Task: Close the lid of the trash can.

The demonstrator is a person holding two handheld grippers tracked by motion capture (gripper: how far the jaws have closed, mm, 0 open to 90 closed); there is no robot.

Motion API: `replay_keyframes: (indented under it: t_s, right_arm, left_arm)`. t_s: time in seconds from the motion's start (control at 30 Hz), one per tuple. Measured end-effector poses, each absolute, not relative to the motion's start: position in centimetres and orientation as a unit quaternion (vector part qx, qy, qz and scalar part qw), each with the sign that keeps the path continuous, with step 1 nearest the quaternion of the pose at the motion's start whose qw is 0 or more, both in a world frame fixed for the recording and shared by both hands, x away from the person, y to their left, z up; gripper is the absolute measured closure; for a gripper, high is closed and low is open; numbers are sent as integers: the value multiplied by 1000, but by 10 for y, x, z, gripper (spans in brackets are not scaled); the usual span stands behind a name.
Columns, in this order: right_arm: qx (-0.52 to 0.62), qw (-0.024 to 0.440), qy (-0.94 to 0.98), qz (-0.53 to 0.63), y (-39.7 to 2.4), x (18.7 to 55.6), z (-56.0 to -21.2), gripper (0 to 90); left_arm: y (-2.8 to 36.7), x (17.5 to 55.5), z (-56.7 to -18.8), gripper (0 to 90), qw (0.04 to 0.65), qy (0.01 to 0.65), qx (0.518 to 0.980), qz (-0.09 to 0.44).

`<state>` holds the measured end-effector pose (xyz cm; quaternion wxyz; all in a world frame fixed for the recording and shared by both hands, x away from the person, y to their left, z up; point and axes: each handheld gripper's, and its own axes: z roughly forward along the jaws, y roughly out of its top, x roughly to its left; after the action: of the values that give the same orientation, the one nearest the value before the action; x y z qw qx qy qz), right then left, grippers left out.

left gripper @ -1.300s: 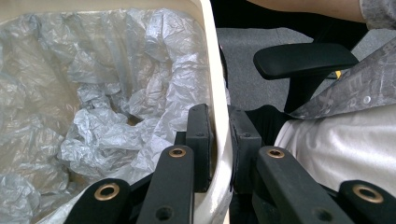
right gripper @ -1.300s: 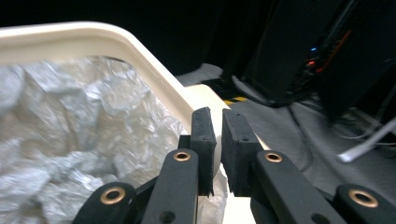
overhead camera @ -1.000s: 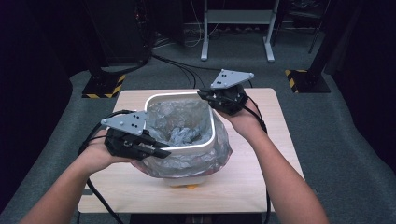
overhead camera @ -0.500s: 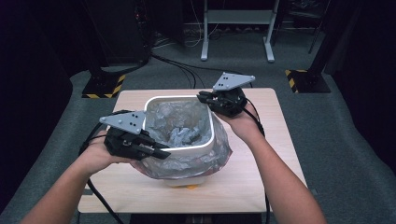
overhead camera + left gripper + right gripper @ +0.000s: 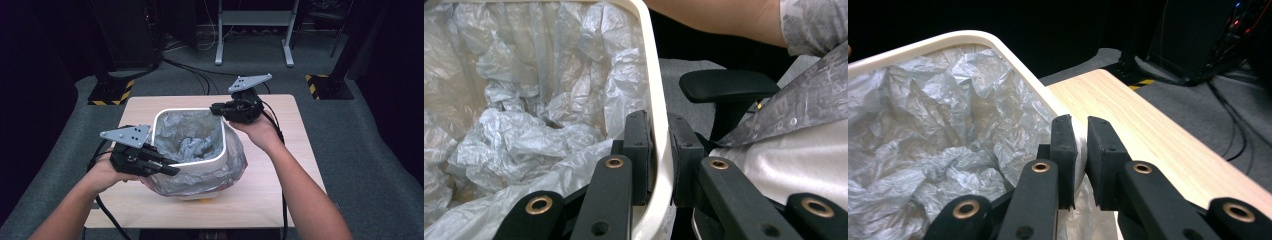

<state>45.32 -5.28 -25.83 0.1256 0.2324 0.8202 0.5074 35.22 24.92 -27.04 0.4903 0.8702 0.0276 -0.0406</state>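
Note:
A white bin [image 5: 223,145] lined with a crumpled grey plastic bag [image 5: 187,137] stands on the wooden table [image 5: 280,165]. The bag hangs out over the bin's near and right sides. My left gripper [image 5: 170,168] is shut on the near left part of the rim, one pad inside and one outside. In the left gripper view the white rim [image 5: 651,75] runs between my left gripper's [image 5: 658,125] pads. My right gripper [image 5: 216,108] is shut on the far right corner of the rim. The rim [image 5: 948,42] passes between the right gripper's [image 5: 1079,131] pads, with bag liner [image 5: 923,150] inside.
The table's far right edge [image 5: 1158,145] lies beside the right gripper. A black chair armrest [image 5: 729,85] and the person's light clothing [image 5: 804,160] show past the bin. Cables [image 5: 192,72], a white stand [image 5: 252,30] and striped black bases [image 5: 107,92] are on the grey floor.
My left gripper has sunk a little and come nearer the person with the rim still in its jaws. The right gripper has stayed nearly still at the far corner.

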Motion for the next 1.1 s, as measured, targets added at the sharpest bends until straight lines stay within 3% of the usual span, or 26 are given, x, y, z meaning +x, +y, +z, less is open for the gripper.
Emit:
replay_keyframes:
  t_s: [0.3,0.37,0.43,0.63,0.8,1.1]
  right_arm:
    - [239,113,818,511,-55,455,-259,812]
    - [234,115,821,507,-55,454,-260,730]
    - [240,128,820,504,-54,451,-261,573]
    - [240,142,805,524,-63,440,-255,453]
    - [232,148,798,535,-74,425,-248,421]
    - [229,166,802,526,-101,394,-254,397]
  left_arm:
    - [247,353,-269,805,486,30,872,-46]
    - [246,352,-268,771,485,37,873,-37]
    - [247,352,-266,692,492,39,869,-32]
    - [256,348,-259,492,512,47,858,-7]
    - [274,344,-248,434,529,60,846,21]
    - [315,347,-249,422,558,134,817,62]
